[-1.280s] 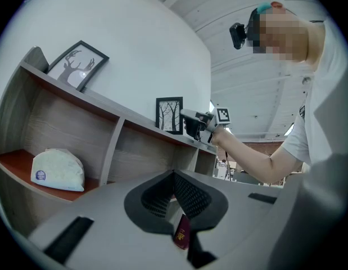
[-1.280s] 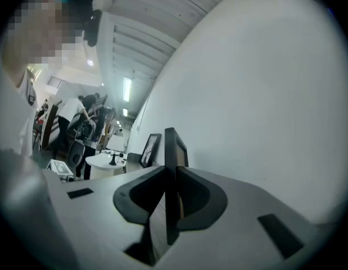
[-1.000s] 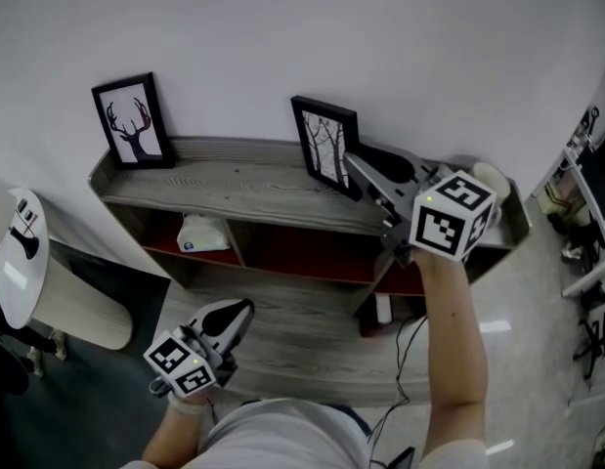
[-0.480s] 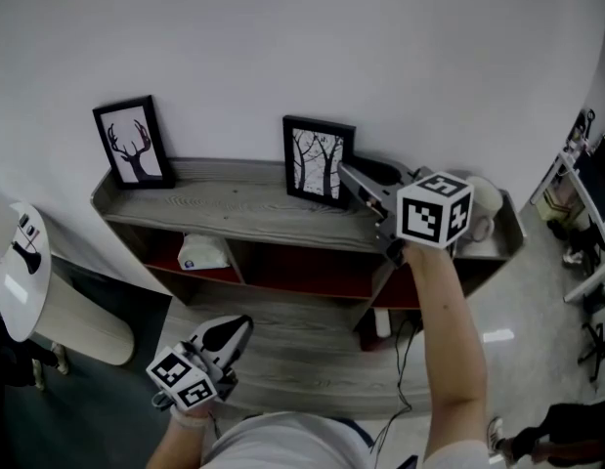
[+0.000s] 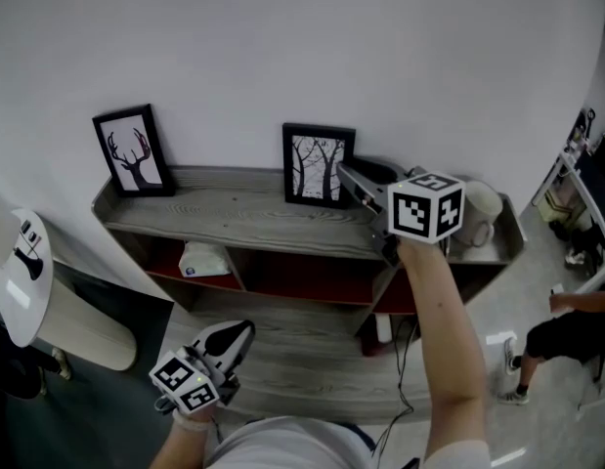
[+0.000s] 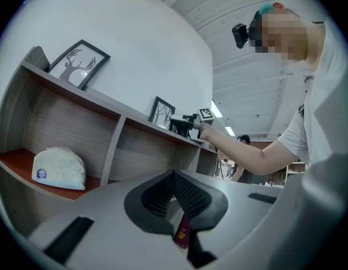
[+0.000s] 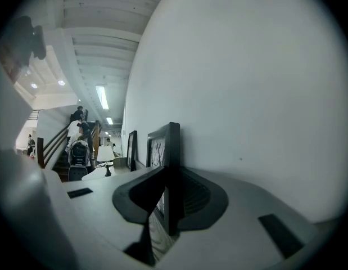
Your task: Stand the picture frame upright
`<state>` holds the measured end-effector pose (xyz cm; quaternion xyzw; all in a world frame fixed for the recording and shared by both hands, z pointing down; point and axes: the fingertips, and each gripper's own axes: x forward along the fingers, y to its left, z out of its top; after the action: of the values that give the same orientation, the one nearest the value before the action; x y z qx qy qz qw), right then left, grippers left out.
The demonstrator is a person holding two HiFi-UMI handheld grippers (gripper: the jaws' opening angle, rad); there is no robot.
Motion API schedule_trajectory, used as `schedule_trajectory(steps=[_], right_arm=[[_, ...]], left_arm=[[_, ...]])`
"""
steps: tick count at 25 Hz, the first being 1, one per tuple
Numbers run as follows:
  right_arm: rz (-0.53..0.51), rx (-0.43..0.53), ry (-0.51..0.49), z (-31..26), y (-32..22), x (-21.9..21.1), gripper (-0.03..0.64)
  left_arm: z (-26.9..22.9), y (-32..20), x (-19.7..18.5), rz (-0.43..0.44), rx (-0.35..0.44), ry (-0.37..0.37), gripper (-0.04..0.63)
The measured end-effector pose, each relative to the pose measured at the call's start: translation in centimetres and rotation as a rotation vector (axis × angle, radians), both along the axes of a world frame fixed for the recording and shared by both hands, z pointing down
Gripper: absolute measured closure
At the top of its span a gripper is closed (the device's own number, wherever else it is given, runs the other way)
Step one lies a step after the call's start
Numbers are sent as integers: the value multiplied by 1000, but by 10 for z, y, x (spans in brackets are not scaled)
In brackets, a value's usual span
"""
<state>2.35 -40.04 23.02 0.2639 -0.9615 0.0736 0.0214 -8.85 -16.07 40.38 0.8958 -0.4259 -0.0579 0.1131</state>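
A black picture frame (image 5: 319, 167) with a tree drawing stands upright on the grey shelf top (image 5: 214, 205), close to the wall. My right gripper (image 5: 347, 173) reaches in from the right and grips the frame's right edge. In the right gripper view the frame's black edge (image 7: 172, 151) sits between the jaws, which are beginning to open while the pads still touch it. My left gripper (image 5: 240, 329) hangs low in front of the shelf, shut with nothing held; its closed jaws (image 6: 174, 176) point at the shelf.
A second frame with a deer drawing (image 5: 133, 150) stands at the shelf's left end. A white bundle (image 5: 202, 260) lies in the red lower compartment. A white mug (image 5: 481, 209) and a dark object (image 5: 382, 172) sit at the right end. A person (image 5: 566, 335) is at far right.
The tree frame has swung from a turned, slanting pose to face front and stand straighter near the wall, with the right gripper moving along with it. The left gripper has barely moved.
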Motion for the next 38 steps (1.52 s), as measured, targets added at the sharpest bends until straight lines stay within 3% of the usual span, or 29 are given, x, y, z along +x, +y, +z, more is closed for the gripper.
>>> schedule_trajectory(steps=[10, 20, 38], right_arm=[[64, -11, 0, 1, -3, 0, 532], [175, 81, 48, -2, -7, 5, 507], [229, 153, 103, -3, -2, 1, 459]], left_arm=[[1, -1, 2, 7, -5, 0, 580], [2, -1, 0, 4, -4, 1, 580], [3, -3, 0, 8, -14, -1, 580]])
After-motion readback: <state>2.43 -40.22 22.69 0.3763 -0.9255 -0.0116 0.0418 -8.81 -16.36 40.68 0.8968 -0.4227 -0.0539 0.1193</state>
